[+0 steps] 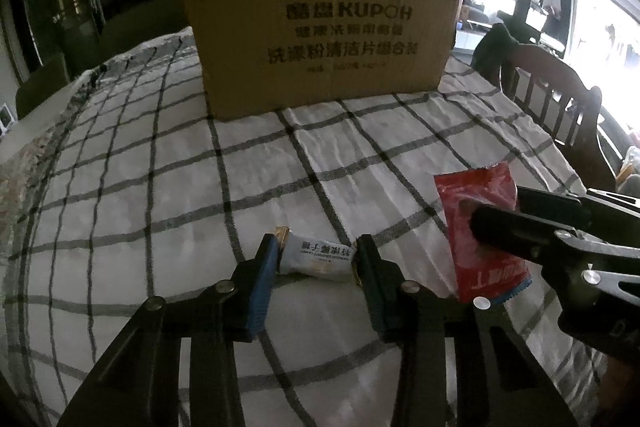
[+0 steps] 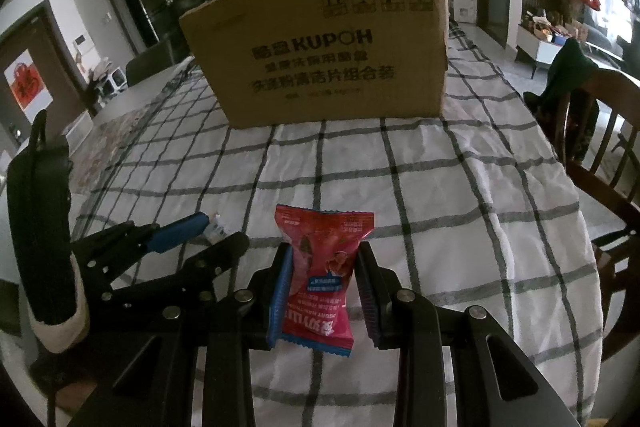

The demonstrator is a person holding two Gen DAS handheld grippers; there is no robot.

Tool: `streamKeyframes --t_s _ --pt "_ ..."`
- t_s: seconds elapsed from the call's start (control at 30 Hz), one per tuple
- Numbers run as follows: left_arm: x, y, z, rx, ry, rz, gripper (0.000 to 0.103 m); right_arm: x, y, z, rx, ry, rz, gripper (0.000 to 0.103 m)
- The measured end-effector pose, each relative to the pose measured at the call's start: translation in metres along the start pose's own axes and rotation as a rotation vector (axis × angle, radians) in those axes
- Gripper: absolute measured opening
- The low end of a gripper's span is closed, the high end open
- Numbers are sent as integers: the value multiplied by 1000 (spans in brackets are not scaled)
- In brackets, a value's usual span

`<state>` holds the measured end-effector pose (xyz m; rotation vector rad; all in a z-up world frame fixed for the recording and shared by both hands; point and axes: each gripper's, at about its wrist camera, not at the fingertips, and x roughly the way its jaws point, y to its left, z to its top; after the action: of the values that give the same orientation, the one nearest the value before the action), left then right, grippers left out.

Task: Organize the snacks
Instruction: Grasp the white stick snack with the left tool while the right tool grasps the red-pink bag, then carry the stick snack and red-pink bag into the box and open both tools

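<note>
My left gripper is shut on a small white candy packet, holding it by its two ends just above the checked tablecloth. My right gripper is shut on a red snack packet, which stands upright between the fingers. The red packet also shows in the left wrist view at the right, with the right gripper's fingers on it. The left gripper shows in the right wrist view at the left. A brown cardboard box printed KUPOH stands farther back on the table.
The same box is seen in the right wrist view. Wooden chairs stand along the table's right edge, one draped with a dark cloth. The checked cloth lies bare between the grippers and the box.
</note>
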<state>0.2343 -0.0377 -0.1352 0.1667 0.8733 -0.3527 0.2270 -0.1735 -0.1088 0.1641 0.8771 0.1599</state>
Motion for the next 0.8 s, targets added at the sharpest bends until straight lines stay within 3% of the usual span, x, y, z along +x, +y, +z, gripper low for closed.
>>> streamKeyframes --t_s 0.37,0.8 --pt "-33 6 11 -34 -65 28 39 -13 4 6 -1 -28 21 33" --pt "-75 5 49 -56 -144 62 39 -51 9 39 -32 -153 10 33"
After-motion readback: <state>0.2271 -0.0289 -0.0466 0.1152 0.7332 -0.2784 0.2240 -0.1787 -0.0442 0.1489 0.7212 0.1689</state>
